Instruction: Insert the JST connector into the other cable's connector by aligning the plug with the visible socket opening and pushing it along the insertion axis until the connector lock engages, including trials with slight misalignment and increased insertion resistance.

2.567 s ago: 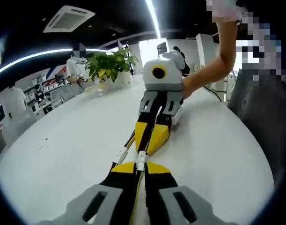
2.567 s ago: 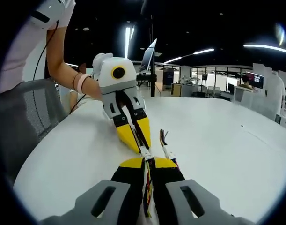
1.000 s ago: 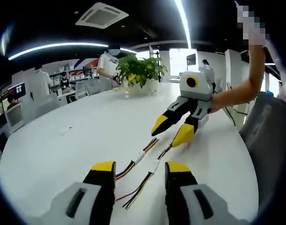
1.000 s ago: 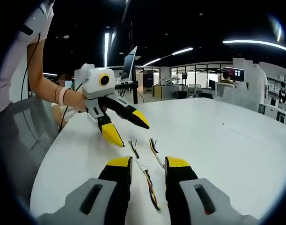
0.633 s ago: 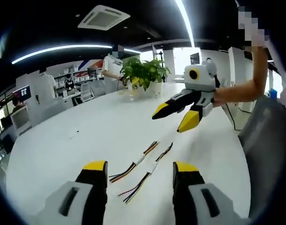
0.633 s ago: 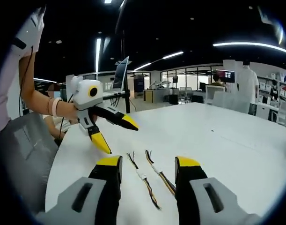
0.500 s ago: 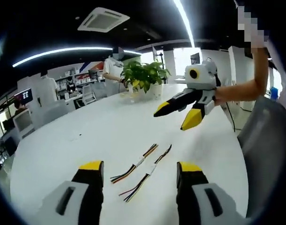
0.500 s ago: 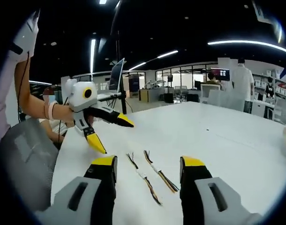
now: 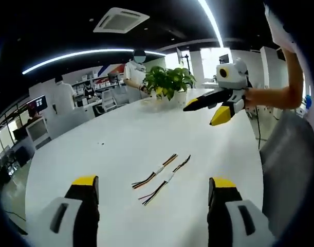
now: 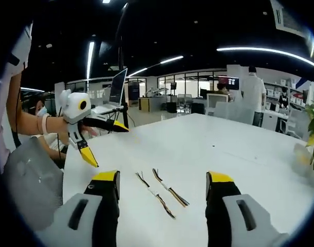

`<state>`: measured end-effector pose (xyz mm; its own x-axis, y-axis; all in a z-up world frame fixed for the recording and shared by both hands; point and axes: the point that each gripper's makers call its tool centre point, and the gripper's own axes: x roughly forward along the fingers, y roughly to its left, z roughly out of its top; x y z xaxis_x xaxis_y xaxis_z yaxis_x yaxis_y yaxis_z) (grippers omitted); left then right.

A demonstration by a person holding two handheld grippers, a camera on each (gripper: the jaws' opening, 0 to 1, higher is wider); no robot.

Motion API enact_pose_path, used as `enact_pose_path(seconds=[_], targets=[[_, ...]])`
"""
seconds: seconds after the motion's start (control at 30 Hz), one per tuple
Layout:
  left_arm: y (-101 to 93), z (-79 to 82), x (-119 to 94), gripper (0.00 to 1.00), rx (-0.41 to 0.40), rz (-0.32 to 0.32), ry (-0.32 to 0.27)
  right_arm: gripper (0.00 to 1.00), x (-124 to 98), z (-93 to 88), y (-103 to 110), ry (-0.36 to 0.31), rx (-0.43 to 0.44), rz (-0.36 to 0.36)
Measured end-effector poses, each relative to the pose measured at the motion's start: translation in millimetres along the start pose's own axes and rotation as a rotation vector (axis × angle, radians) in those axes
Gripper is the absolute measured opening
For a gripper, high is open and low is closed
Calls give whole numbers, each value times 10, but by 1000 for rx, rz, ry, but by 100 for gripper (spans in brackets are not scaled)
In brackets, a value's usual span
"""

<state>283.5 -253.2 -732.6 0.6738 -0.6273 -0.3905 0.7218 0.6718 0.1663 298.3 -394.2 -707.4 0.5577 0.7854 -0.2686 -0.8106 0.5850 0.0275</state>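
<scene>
Two thin multi-coloured cables point(image 9: 155, 172) point(image 9: 167, 181) lie side by side on the white table point(image 9: 105, 144), each with a small white connector about halfway along. Nothing holds them. My left gripper point(image 9: 154, 182) hangs open above the table on the near side of them, jaws wide apart. My right gripper point(image 9: 203, 111) is raised beyond them, open, in a person's hand. In the right gripper view the same cables point(image 10: 150, 193) point(image 10: 168, 188) rest between the open right gripper point(image 10: 162, 177) jaws, and the left gripper point(image 10: 105, 141) is lifted at the left, open.
A potted plant point(image 9: 167, 82) stands at the table's far end, with people and desks behind it. A grey chair point(image 9: 290, 170) is close to the table's edge beside the person. A laptop on a stand point(image 10: 115, 87) sits behind the left gripper.
Both grippers were shut on the cables, tips together. They have since opened wide and pulled back and up, leaving the two cables lying loose on the table.
</scene>
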Motion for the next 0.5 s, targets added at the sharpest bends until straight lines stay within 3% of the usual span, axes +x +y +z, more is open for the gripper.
enact_pose_path(seconds=[0.27,0.4,0.5], targets=[[-86,30,-210,95,-79,23,3,76,-149,94,118,12,44,-30],[-118,53,-297,97,-74,46,3,79,-231,-3,132,50,64,-74],[-162,-7,-352,97,-76,50,37,86,-289,-100,111,89,84,-116]])
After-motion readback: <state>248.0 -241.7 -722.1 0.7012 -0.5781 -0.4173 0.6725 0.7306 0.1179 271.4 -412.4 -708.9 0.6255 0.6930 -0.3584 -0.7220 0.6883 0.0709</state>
